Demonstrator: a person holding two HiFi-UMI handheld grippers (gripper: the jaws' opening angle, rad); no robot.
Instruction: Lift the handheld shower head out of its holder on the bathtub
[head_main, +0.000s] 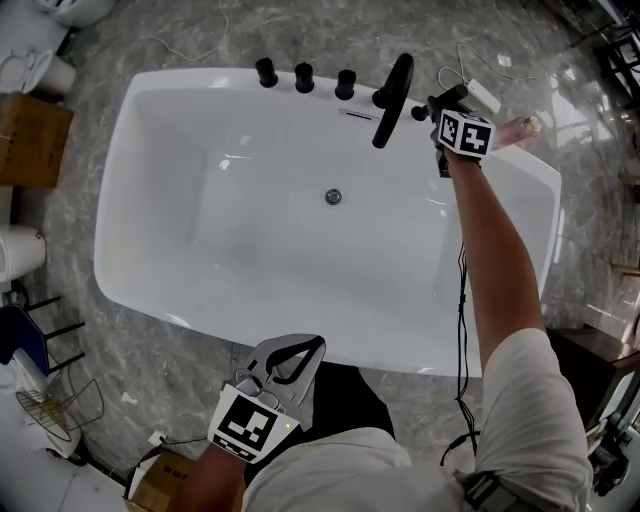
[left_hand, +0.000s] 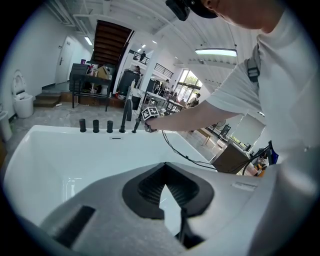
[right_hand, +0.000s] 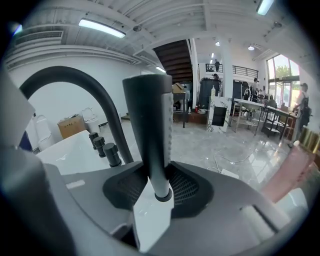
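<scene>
The handheld shower head (right_hand: 148, 120) is a dark, upright wand, and my right gripper (right_hand: 160, 172) is shut on its handle. Its round lower end shows between the pads, just above the white bathtub rim (right_hand: 150, 220); no holder shows in that view. In the head view my right gripper (head_main: 441, 108) is at the tub's far right rim, where the marker cube hides most of the wand. My left gripper (head_main: 312, 346) hangs at the near rim with its tips together and nothing in them; its own view shows the left gripper (left_hand: 165, 168) facing across the bathtub (left_hand: 60, 150).
Three black knobs (head_main: 303, 76) and a tall arched black spout (head_main: 393, 100) stand on the far rim, left of my right gripper. A drain (head_main: 333, 196) sits mid-tub. A pink bottle (head_main: 517, 128) and white power strip (head_main: 482, 95) lie beyond the right corner. A cardboard box (head_main: 30, 140) stands left.
</scene>
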